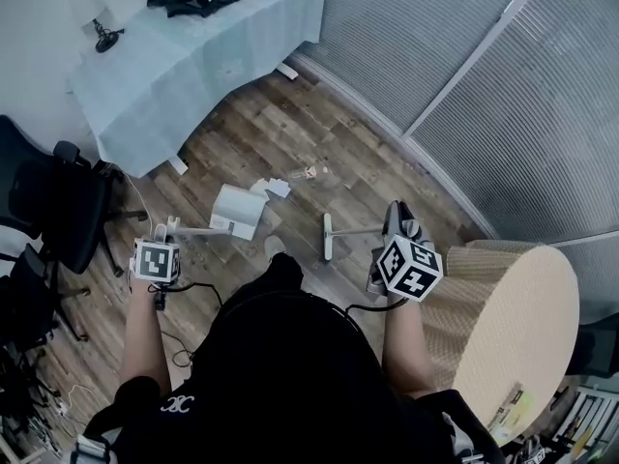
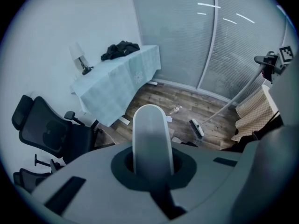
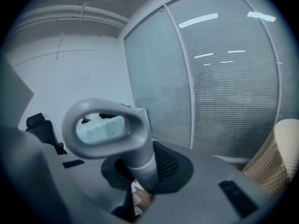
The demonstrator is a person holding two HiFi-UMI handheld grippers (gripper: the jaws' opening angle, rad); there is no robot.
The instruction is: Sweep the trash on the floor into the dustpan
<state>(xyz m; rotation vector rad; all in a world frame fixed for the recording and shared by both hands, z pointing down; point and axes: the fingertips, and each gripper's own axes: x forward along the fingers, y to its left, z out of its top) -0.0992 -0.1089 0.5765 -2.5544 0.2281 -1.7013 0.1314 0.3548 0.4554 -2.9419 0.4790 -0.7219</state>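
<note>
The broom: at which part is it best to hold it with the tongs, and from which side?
Grip the broom on its thin round shaft, just under the looped end, jaws across it from the side: the head rests on the floor. The right tongs are shut on it there.

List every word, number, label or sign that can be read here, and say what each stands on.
No readable text anywhere.
Left cube, on the left gripper holding the dustpan handle: black-and-white square markers, no letters.
Right cube, on the right gripper holding the broom handle: the same.
Black sleeve: small white emblem, too blurred to read.
Sticker at the lower right: too small to read.
</note>
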